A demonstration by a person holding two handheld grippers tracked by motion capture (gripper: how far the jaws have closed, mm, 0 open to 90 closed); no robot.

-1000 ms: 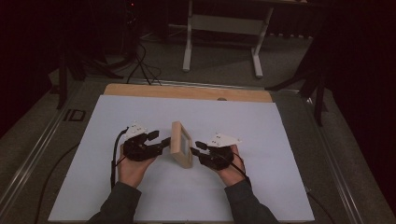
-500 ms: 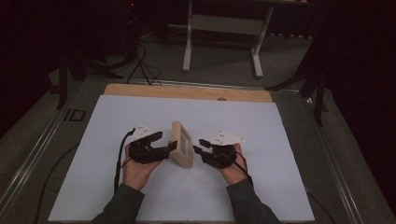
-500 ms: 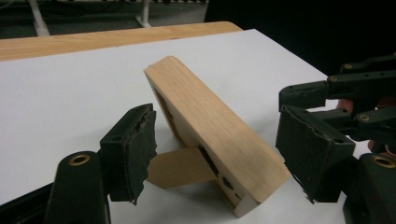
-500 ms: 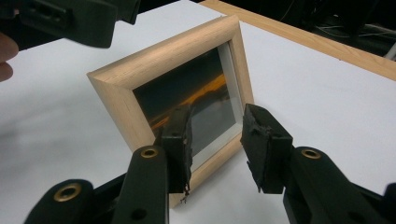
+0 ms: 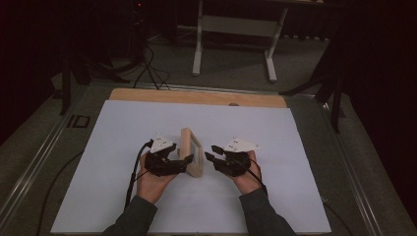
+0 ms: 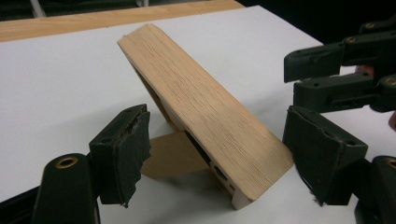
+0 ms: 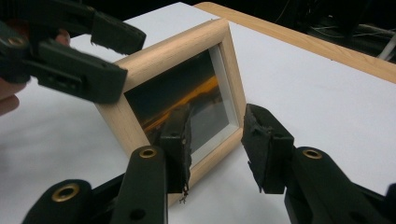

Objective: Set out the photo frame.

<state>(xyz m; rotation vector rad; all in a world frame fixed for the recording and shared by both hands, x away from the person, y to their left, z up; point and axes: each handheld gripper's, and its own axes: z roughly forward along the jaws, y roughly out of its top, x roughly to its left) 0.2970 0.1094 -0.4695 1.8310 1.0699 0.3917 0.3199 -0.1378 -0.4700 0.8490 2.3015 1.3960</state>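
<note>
From the high view, your left gripper (image 5: 184, 161) has drawn in from a second ago and now sits against the near left edge of the wooden picture frame (image 5: 191, 152), which stands on its edge and strut near the middle of the white sheet (image 5: 295, 162) on the desk (image 5: 196, 96); your right gripper (image 5: 212, 153) waits just beside the frame's glass side, apart from it, where it was a second ago. In the left gripper view, your jaws have just been opening and now stand spread, one pad (image 6: 123, 154) on each side of the frame's (image 6: 205, 121) near end, neither pressing on the wood; the cardboard strut (image 6: 173, 154) props the frame from behind, so it leans by itself. In the right gripper view, your jaws stand parted before the glass (image 7: 187, 107) with nothing between them; the left gripper (image 7: 88, 44) shows at the frame's far edge. To my eye you have let go, or are lining up a fresh hold; the frame looks set down and stable, so either hand may take it next.
</note>
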